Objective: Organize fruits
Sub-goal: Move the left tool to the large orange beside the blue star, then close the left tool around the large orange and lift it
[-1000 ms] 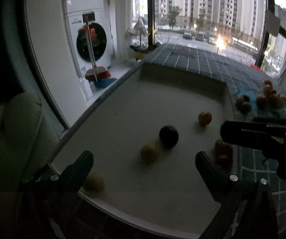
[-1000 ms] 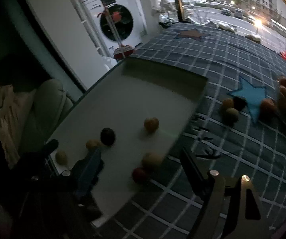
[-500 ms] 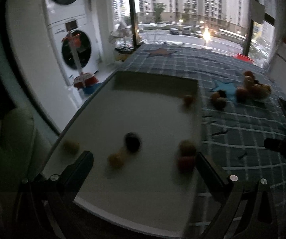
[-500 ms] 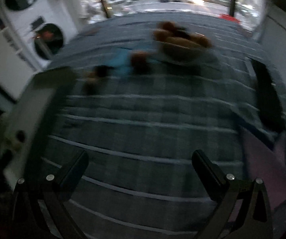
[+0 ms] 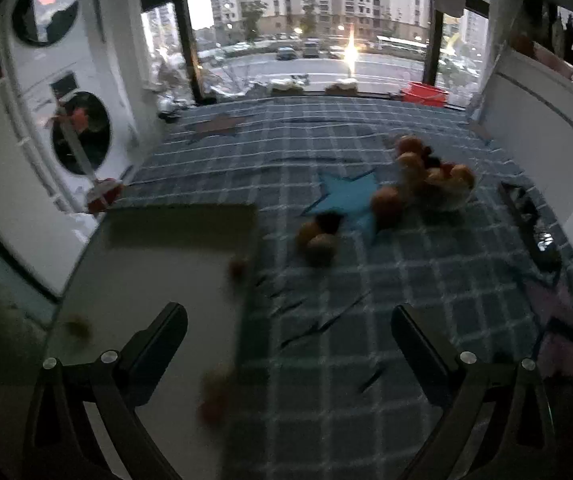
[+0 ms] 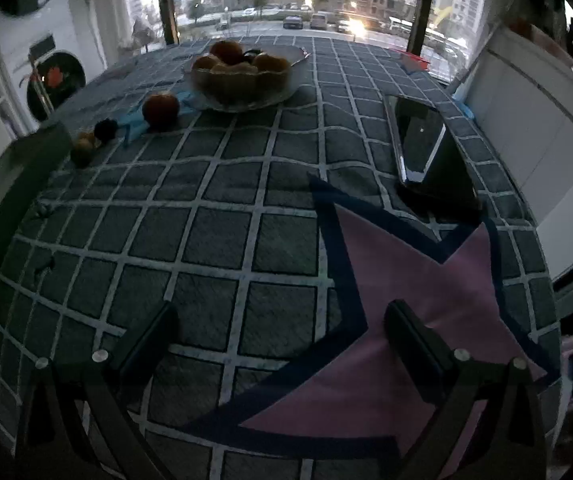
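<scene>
A glass bowl [image 6: 242, 84] heaped with orange and red fruit stands on the checked cloth; the left wrist view shows the same bowl [image 5: 446, 192] at the right. A red-orange fruit [image 6: 161, 110], a dark fruit [image 6: 105, 129] and two small yellowish ones [image 6: 82, 148] lie loose left of it. Blurred fruits [image 5: 238, 268] rest on the pale tray [image 5: 158, 264]. My left gripper [image 5: 286, 336] hangs open over the tray's right edge, empty. My right gripper [image 6: 278, 332] is open and empty above a pink star patch [image 6: 398, 320].
A dark glossy phone-like slab [image 6: 418, 140] lies right of the bowl. A blue star patch [image 5: 346, 196] sits beside the loose fruit. A washing machine [image 5: 78, 136] stands beyond the left edge, a white wall panel [image 6: 534, 120] to the right, windows behind.
Both grippers have swung to the right, away from the tray and toward the cloth and bowl. The right gripper's jaws stand wider than a second ago. Nothing was picked up.
</scene>
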Demonstrator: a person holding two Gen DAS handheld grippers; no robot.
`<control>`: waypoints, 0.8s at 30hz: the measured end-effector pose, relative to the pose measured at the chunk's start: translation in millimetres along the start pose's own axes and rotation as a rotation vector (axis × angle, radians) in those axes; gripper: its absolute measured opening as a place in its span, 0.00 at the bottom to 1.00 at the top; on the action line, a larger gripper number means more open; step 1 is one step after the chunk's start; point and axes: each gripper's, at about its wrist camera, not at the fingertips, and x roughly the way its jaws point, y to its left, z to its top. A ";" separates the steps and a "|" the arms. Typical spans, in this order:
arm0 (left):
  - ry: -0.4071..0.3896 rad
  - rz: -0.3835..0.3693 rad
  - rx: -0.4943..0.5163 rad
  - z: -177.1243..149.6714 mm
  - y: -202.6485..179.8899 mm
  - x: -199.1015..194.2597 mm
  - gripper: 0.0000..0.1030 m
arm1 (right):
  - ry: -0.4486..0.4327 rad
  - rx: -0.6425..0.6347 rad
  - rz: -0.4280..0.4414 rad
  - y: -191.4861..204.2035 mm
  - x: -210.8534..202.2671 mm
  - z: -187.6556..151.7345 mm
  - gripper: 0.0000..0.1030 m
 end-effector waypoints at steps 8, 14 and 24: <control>0.003 -0.002 0.184 53.5 -61.9 64.9 0.99 | -0.005 -0.002 0.000 1.7 -1.5 -1.8 1.00; 0.020 -0.029 0.221 75.3 -84.6 103.8 0.99 | -0.005 -0.002 0.000 1.8 -1.5 -1.7 1.00; 0.122 -0.044 0.189 72.4 -87.4 141.8 0.52 | -0.005 -0.002 0.000 1.6 -1.4 -1.6 1.00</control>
